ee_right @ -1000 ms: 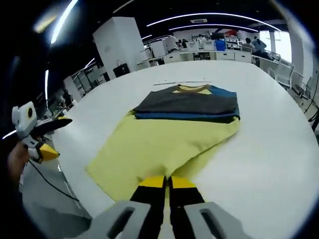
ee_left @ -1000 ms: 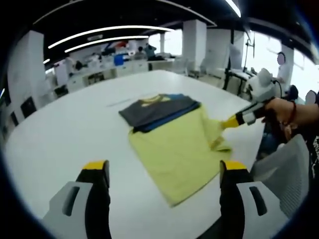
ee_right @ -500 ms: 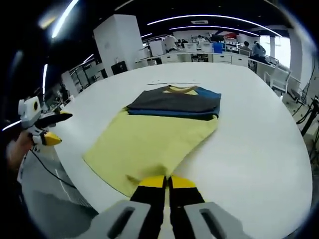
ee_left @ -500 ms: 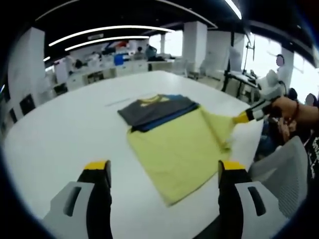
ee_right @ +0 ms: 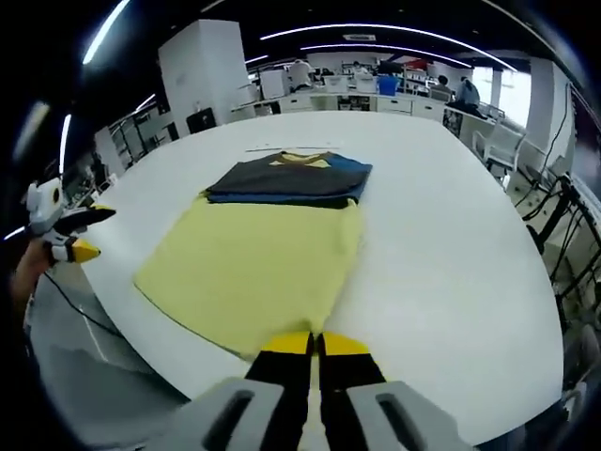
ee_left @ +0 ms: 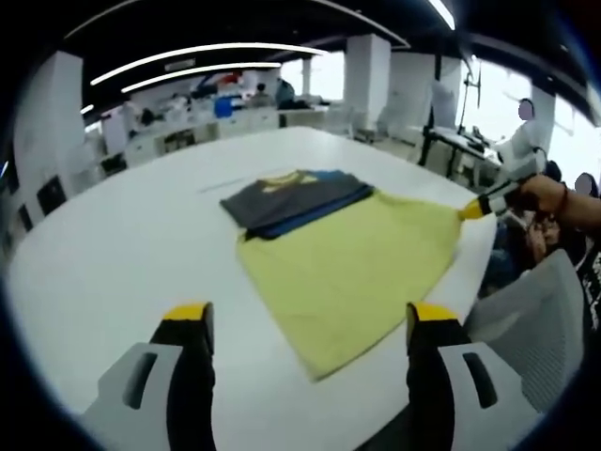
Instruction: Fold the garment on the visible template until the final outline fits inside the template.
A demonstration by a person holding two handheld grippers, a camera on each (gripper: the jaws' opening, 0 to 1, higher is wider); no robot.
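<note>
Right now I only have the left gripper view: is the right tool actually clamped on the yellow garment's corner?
Observer: Yes. In the right gripper view the right tool has its jaws pressed together on the edge of the yellow garment.
Operator: And where does my left tool sit, seen from that side?
Observer: The left tool is out by the edge of the table, apart from the garment, with its jaws open.

Bare white worktop (ee_right: 451,272) on all sides of yellow garment (ee_right: 254,272), folded dark stack (ee_right: 286,180) at its far end
</note>
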